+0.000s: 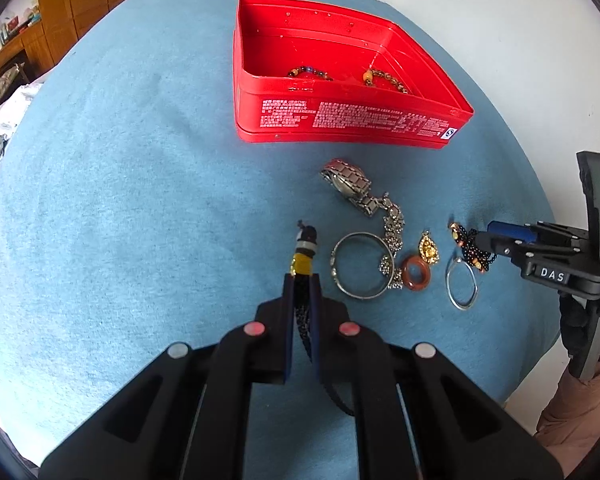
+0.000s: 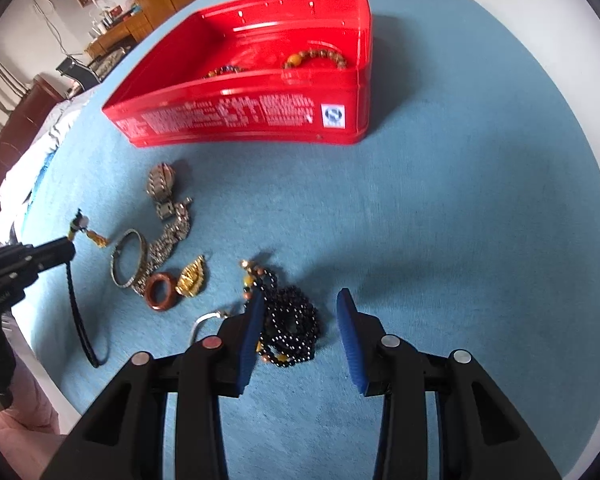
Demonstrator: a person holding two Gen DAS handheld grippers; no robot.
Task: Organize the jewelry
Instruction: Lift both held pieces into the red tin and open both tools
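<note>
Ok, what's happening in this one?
A person is sorting jewelry into a red tin on a blue cloth. The left tool is shut on a black braided cord with a tassel. The right tool sits open around a black beaded necklace. Two beaded bracelets are already in the tin; a watch, bangles and pendants wait outside.

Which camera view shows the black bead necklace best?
The right wrist view. There the black bead necklace lies piled on the blue cloth, close and large, between the open jaws of the right gripper. In the left wrist view the same necklace is small, near the picture's right side, at that gripper's tips.
</note>
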